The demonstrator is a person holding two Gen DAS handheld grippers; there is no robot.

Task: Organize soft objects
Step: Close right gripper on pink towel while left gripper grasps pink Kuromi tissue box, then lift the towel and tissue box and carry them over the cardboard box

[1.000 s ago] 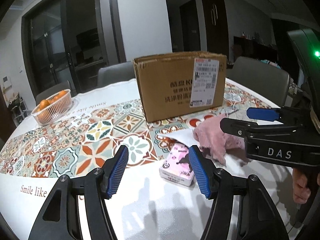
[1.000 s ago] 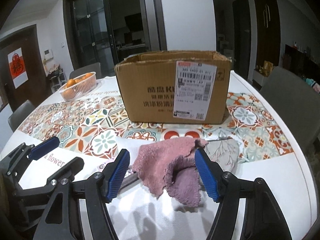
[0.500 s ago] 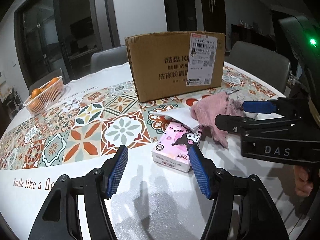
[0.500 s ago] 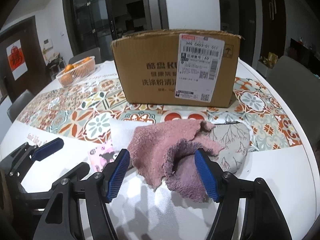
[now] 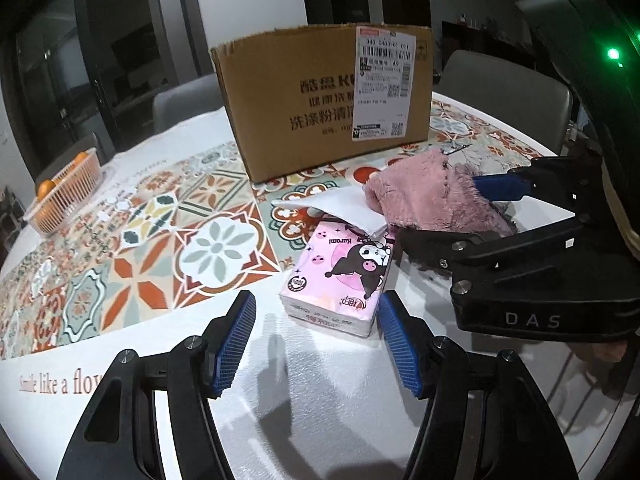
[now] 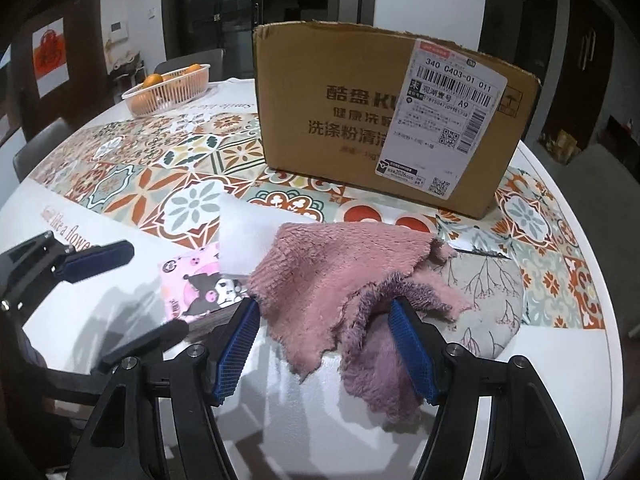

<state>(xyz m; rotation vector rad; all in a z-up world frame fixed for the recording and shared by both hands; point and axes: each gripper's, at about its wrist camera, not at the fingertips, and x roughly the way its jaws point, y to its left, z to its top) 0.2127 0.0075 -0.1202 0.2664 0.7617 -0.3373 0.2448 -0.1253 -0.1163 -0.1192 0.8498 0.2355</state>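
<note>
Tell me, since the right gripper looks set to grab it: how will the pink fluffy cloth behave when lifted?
The pink cloth lies crumpled in loose folds, so it will probably droop from the open right gripper. Its fluffy pile suggests that it is light and grips well. One edge overlaps the white tissue, which might drag along.

Two black hand-held gripper [image 5: 316,350] frames, blue ribbed pads [image 5: 234,344], silver screws, white "DAS" lettering, green light.

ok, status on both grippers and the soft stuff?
Left gripper open, short of tissue pack. Right gripper open, straddling pink towel. Nothing held. Box behind, path clear.
</note>
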